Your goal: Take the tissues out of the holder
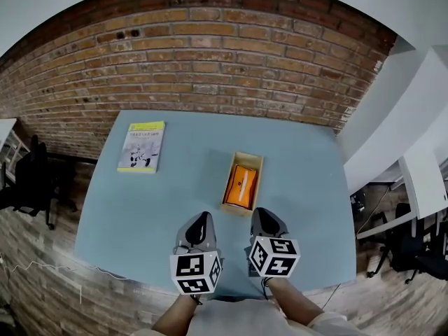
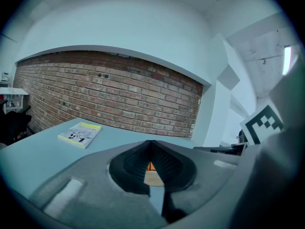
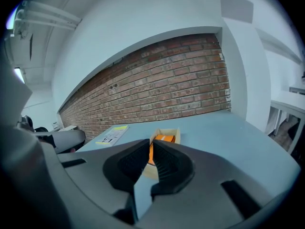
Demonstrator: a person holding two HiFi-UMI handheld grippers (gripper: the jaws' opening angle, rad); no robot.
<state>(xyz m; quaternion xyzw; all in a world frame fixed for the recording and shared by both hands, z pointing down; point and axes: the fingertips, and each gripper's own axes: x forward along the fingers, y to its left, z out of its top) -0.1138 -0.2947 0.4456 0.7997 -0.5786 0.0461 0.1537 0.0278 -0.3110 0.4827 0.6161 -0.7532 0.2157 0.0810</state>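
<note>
The orange tissues (image 1: 239,186) lie flat in the open wooden holder (image 1: 248,157) near the tabletop's (image 1: 168,201) middle. The pack is probably light, soft and slick-wrapped, best pinched at its near end. The left hand-held gripper (image 1: 202,220) and right hand-held gripper (image 1: 263,216) hover at the near edge, jaws together, empty.

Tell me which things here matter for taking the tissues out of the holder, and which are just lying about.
For the job:
orange tissue pack
wooden holder around it
left hand-held gripper, shut, empty
right hand-held gripper, shut, empty

Just lying about:
booklet, far left on the table
black chair, off to the left
</note>
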